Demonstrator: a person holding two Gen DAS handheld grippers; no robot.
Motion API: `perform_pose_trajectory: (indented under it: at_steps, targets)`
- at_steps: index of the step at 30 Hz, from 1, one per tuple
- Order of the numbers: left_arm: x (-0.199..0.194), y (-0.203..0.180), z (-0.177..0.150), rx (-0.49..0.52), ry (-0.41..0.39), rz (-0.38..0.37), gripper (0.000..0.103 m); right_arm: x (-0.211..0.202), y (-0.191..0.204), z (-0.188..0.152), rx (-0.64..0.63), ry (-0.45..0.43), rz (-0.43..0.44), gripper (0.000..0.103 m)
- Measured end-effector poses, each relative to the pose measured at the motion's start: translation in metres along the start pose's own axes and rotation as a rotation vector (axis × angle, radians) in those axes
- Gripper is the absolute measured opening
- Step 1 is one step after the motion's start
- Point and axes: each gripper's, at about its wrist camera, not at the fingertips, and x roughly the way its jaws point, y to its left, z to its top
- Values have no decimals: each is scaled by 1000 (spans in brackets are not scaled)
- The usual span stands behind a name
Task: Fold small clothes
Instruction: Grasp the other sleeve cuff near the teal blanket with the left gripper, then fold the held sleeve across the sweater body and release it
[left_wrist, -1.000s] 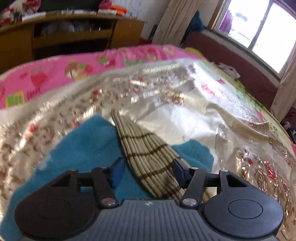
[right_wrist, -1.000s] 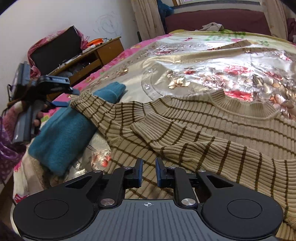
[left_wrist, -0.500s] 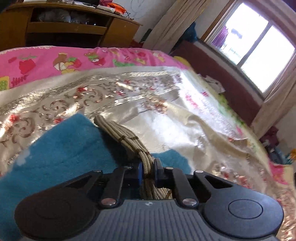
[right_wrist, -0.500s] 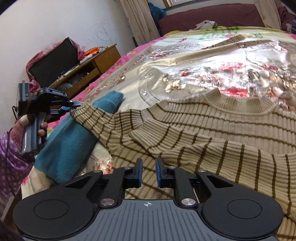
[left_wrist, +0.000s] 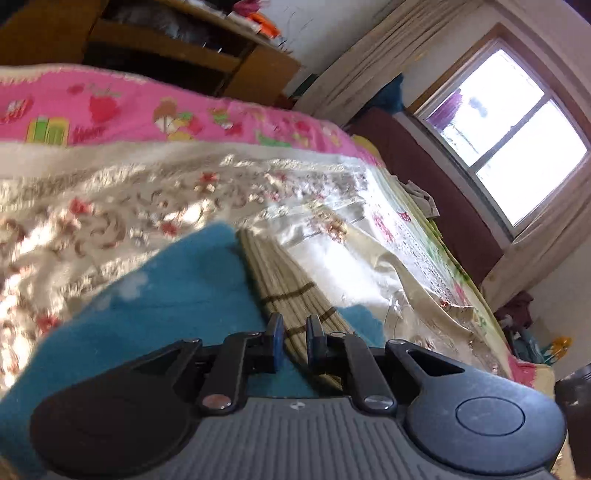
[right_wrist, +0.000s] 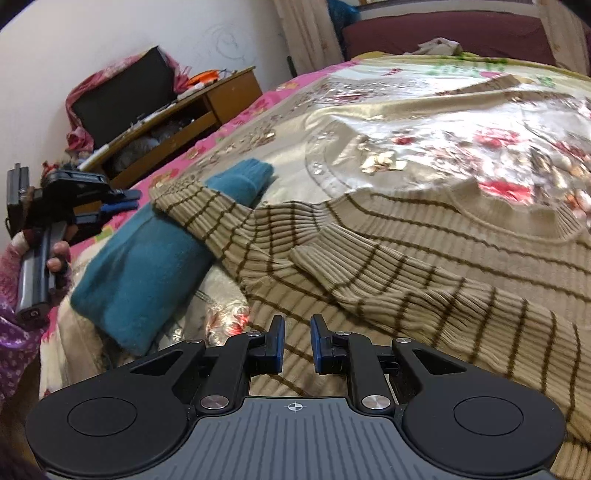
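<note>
- Left gripper (left_wrist: 294, 341) has its jaws drawn narrow around the cuff end of the striped sweater's sleeve (left_wrist: 284, 284), with the ribbed knit bunched between the blue pads.
- Right gripper (right_wrist: 297, 343) hovers low over the hem area of the striped sweater (right_wrist: 424, 266); its jaws stand narrow, and the right wrist view shows no cloth pinched between them.
- The sweater lies spread, front up, on the shiny flowered bedspread (right_wrist: 424, 122). One sleeve is folded across its chest, and the other trails out over a teal garment (right_wrist: 147, 266) lying beside it.
- It looks soft, light and stretchy. It will probably sag and stretch when lifted by a single point, and the ribbing should give the pads good purchase.
- The satin bedspread looks slick, so the knit may slide as a sleeve is dragged across.
- Good holds seem to be the thick cuff, the shoulder seam and the hem corners, where doubled fabric will not slip out of a narrow pinch.
</note>
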Motion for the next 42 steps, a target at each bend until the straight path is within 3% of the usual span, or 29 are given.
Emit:
perform_pose_trajectory:
  at_steps: [2,6,12,14,15,16,18,22,26,32,36,40,41,42]
  targets:
    - [3,2,3,-13,4,-11,20,3,7,5,-25,1,9,17]
    - [14,-1,14,-6,10,-20,51,13,23,14,-62,8,28,17]
    - [42,3,15,-56,49,13,54,21,37,12,-76,31,50,17]
    - [47,4,13,-58,26,19,53,22,38,10,-81,37,49,17]
    - [48,4,13,-60,15,23,48,21,38,10,-82,37,47,17]
    - [49,4,13,-65,4,31,32,21,37,10,-82,37,45,17]
    - [52,7,16,-87,11,34,12,19,35,12,-79,35,42,17]
    - [49,9,20,-146,28,-25,11,19,33,13,-66,29,43,17]
    - [35,-24,24,-92,36,-137,10,19,32,9,-52,25,54,17]
    - [26,-113,10,-2,137,-405,10,5,18,1,0,7,48,17]
    - [31,-187,-27,90,273,-573,10,-12,1,-6,41,-19,24,17]
    - [40,-260,-84,174,483,-742,11,-29,-19,-14,101,-40,-9,17]
    - [42,-275,-103,204,532,-763,12,-34,-25,-17,115,-44,-23,17]
    - [44,-288,-120,244,575,-769,20,-38,-29,-19,128,-48,-38,17]
